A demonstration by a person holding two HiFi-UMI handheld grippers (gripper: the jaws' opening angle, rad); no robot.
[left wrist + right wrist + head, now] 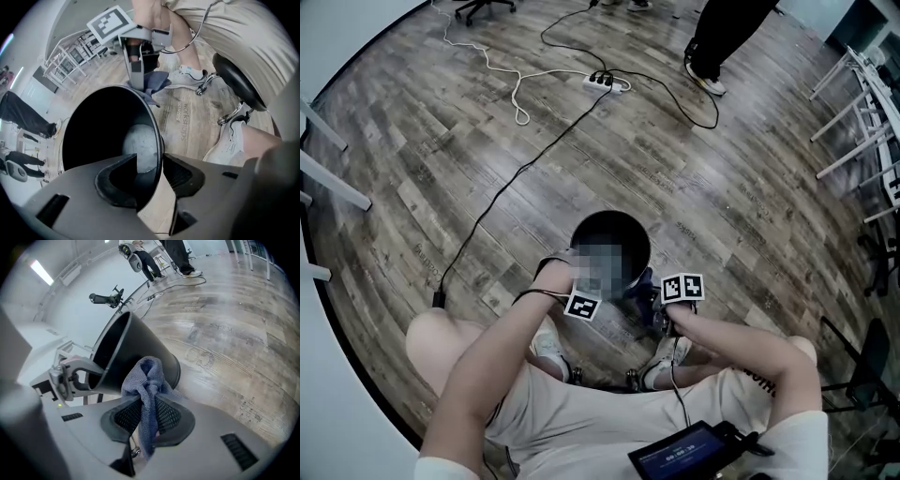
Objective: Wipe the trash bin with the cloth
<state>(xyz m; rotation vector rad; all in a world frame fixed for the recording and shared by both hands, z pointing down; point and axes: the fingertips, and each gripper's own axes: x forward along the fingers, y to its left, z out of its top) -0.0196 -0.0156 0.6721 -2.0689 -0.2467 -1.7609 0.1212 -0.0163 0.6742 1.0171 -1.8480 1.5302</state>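
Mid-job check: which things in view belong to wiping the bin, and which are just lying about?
Job:
- trash bin
- blue cloth, clamped in the right tongs
- left tongs, open astride the bin's rim

Lying about:
- power strip
- black cable across the floor
- a bystander's legs

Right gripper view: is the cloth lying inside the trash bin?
No, the right gripper pinches the blue-grey cloth between its fingers, outside the black trash bin.
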